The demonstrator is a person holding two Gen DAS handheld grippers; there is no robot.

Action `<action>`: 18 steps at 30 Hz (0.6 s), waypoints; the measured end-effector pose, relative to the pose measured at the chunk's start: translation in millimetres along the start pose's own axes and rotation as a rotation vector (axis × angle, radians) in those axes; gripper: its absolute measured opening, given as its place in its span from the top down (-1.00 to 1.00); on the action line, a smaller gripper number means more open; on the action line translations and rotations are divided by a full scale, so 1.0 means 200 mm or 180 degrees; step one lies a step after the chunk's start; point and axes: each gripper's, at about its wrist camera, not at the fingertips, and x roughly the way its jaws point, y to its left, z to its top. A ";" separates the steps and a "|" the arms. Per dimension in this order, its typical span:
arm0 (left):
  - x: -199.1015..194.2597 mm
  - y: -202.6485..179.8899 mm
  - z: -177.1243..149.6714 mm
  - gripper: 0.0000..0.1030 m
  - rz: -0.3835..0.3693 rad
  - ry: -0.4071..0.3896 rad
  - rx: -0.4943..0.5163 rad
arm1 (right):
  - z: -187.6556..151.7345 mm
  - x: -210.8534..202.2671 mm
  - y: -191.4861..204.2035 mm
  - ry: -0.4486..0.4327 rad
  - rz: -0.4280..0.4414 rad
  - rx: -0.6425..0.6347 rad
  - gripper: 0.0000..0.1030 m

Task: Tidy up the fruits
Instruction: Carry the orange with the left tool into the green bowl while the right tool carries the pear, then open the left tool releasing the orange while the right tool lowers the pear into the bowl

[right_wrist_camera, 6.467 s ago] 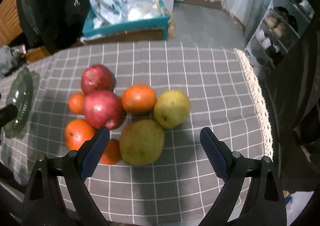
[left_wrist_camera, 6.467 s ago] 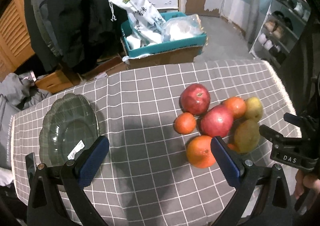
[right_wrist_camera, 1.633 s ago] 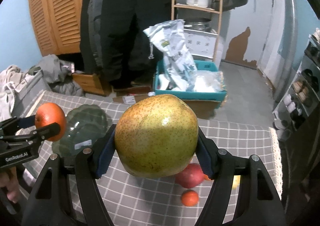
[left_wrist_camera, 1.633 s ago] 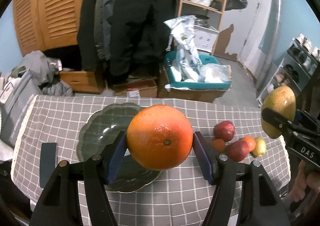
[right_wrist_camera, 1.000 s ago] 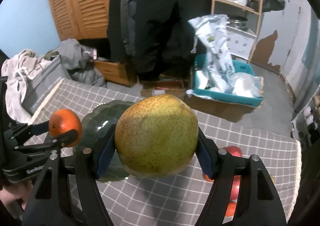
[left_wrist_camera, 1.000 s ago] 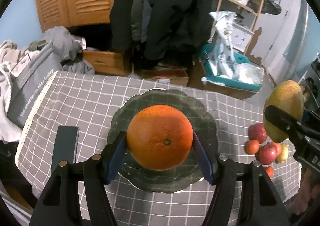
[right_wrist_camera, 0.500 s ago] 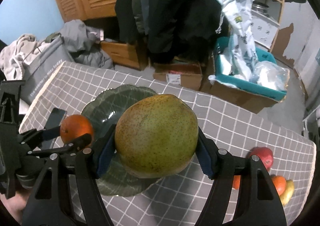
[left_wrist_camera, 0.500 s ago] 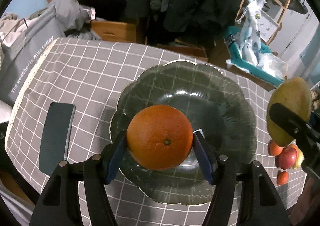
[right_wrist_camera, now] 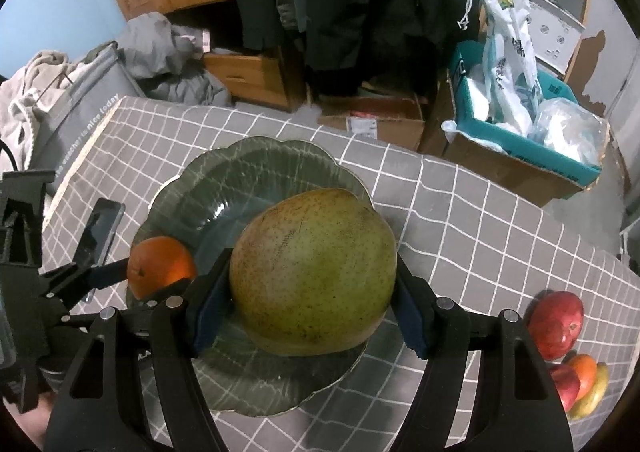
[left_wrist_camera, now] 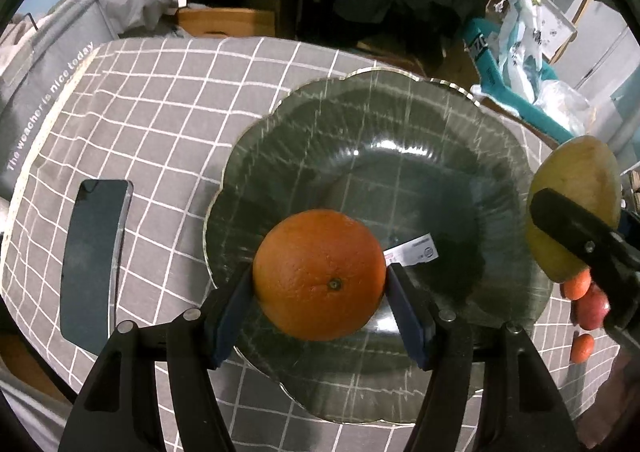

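My left gripper (left_wrist_camera: 320,308) is shut on a large orange (left_wrist_camera: 318,278) and holds it over the near part of a dark green glass plate (left_wrist_camera: 400,132). My right gripper (right_wrist_camera: 312,312) is shut on a green-yellow pear (right_wrist_camera: 314,272) above the same plate (right_wrist_camera: 248,160). The pear also shows in the left wrist view (left_wrist_camera: 576,208) at the plate's right edge, and the orange shows in the right wrist view (right_wrist_camera: 160,266). The plate holds only a white label (left_wrist_camera: 412,254).
The other fruits lie on the grey checked cloth to the right: red apples (right_wrist_camera: 556,324), small oranges (left_wrist_camera: 576,286) and a yellow pear (right_wrist_camera: 592,398). A dark phone (left_wrist_camera: 94,260) lies left of the plate. Boxes, bags and clothes stand beyond the table's far edge.
Both grippers have moved left and down over the plate with their fruits. The plate now looks larger and closer in both views.
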 end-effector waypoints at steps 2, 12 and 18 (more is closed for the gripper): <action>0.02 0.00 -0.01 -0.32 -0.0003 0.0059 0.0002 | 0.00 0.01 0.00 0.0012 -0.0001 0.0004 -0.41; 0.05 -0.04 -0.03 -0.61 0.0044 0.0137 0.0085 | 0.00 0.06 0.00 0.0096 0.0071 0.0030 -0.41; 0.00 -0.03 -0.01 -0.74 0.0095 0.0067 0.0113 | 0.01 0.08 0.00 0.0126 0.0131 0.0064 -0.41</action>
